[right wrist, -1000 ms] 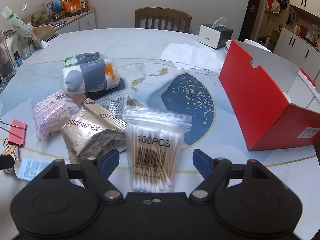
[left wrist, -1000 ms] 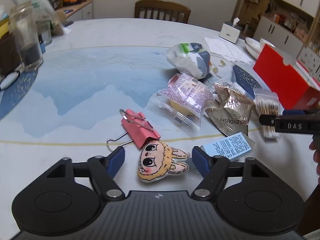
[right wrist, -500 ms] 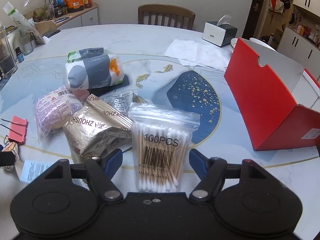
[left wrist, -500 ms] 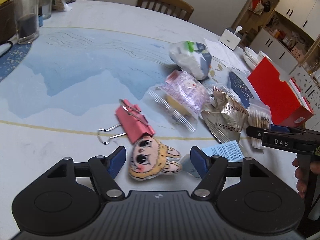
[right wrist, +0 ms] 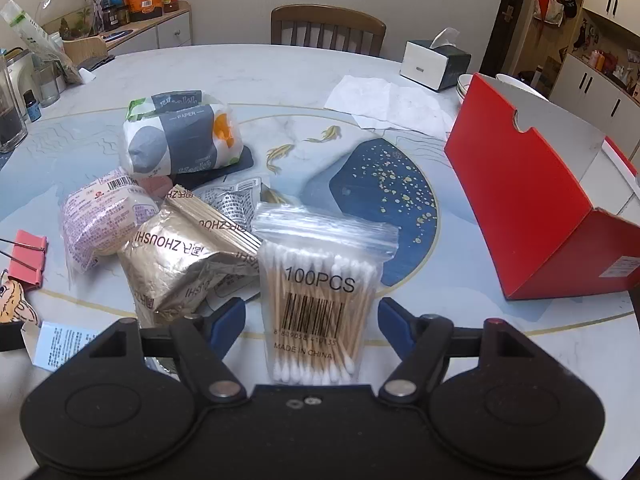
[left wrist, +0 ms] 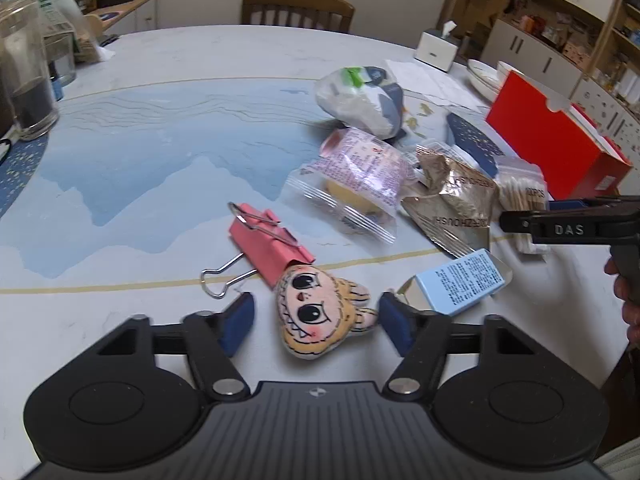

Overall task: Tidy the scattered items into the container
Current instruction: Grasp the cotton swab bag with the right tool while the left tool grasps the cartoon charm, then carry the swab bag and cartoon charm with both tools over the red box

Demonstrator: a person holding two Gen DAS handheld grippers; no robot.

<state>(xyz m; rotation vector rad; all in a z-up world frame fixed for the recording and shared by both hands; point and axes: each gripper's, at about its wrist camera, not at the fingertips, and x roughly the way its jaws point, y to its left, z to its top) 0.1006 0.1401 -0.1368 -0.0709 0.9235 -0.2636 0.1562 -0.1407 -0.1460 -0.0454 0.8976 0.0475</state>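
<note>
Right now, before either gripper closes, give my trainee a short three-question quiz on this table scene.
1. True or false: the clear zip bag of cotton swabs lies between the right gripper's blue pads, which do not yet press on it.
2. What lies between the left gripper's pads? A) pink metal binder clip B) flat plush cartoon-face charm C) light-blue printed box
3. Fill in: the open red cardboard box stands to the ___ of the swab bag in the right wrist view.

Key: 1 true. 2 B; the binder clip touches the charm's top edge, beyond the pads. 3 right.
</note>
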